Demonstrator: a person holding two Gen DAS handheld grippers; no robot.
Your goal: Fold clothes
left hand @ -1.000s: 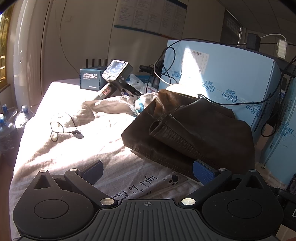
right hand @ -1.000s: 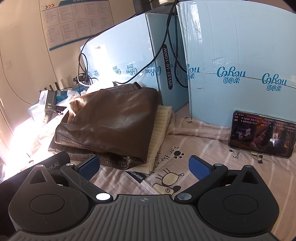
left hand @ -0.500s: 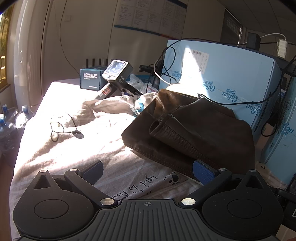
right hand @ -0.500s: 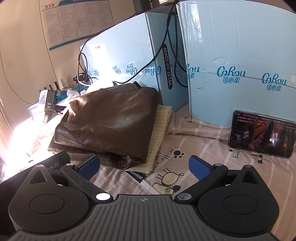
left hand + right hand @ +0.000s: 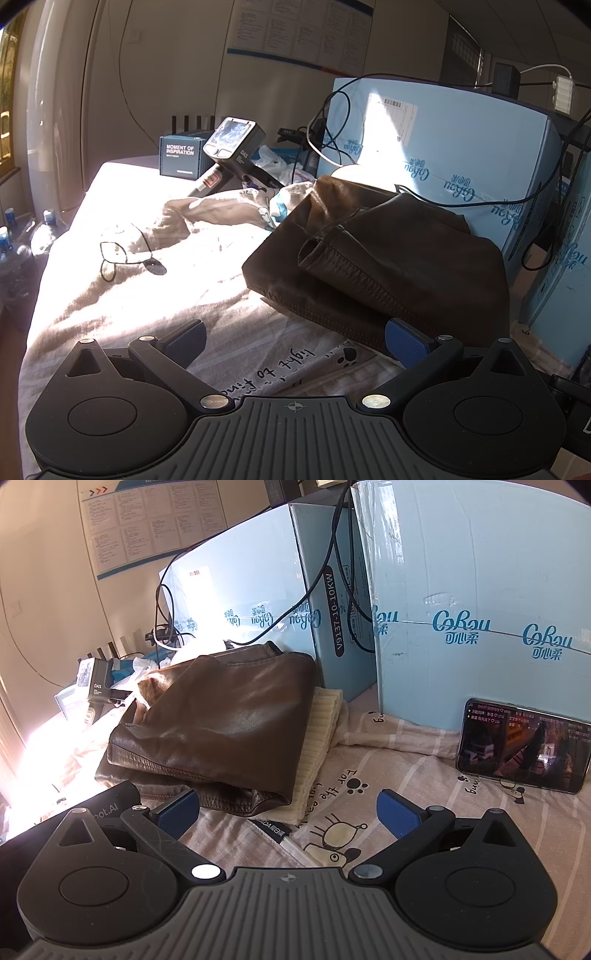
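from the left wrist, the left gripper hangs wide open and empty over the printed sheet, the folded brown leather jacket just ahead. from the right wrist, the right gripper gapes empty too; the jacket lies on a cream knit, near a phone.

Folded brown leather jacket on cream knit, right gripper spread wide, empty, phone against box

A folded brown leather jacket lies on a cream ribbed knit sweater, both on the cartoon-printed bed sheet. Behind them stand two light-blue cardboard boxes. A lit smartphone leans against the right box, well right of the jacket.
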